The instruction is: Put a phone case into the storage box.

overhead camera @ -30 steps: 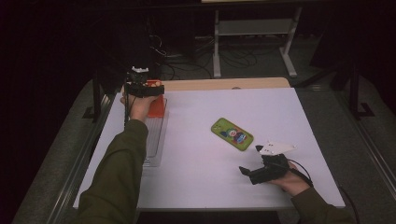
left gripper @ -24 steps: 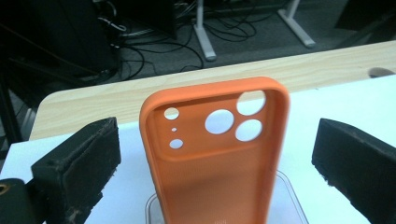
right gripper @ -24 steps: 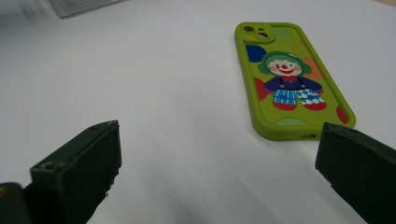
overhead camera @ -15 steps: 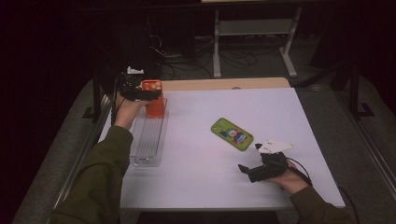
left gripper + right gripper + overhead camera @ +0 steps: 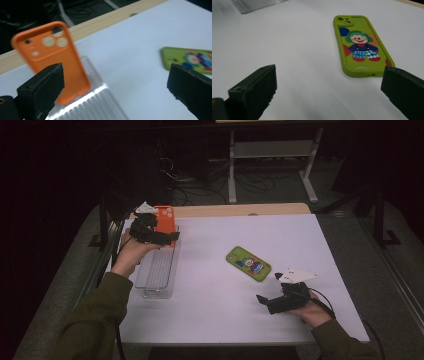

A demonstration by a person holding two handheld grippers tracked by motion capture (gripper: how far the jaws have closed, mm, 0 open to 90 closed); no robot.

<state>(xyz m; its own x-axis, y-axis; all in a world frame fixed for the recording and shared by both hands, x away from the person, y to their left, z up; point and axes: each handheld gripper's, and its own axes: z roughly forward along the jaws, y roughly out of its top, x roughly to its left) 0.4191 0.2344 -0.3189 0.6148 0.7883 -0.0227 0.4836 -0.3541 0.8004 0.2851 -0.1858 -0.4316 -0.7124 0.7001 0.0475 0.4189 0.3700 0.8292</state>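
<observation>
Just lets go with the left tool [image 5: 113, 77], jaws wide apart now and holding nothing. Leaves the orange case [image 5: 53, 62] standing up at the far end of the clear tray [image 5: 100, 105], all alone in there. Means one case looks put away. Holds the right tool [image 5: 329, 85] low over the white worktop [image 5: 225, 310], jaws wide apart too and empty, pointing at the green clown case [image 5: 359, 47] lying flat just ahead. Probably needs to grab that one next and stand it in the tray too.

Left tongs [image 5: 167, 236] by upright orange case [image 5: 165, 224] in clear tray [image 5: 156, 275], green case [image 5: 248, 263] near right tongs [image 5: 264, 301]
</observation>
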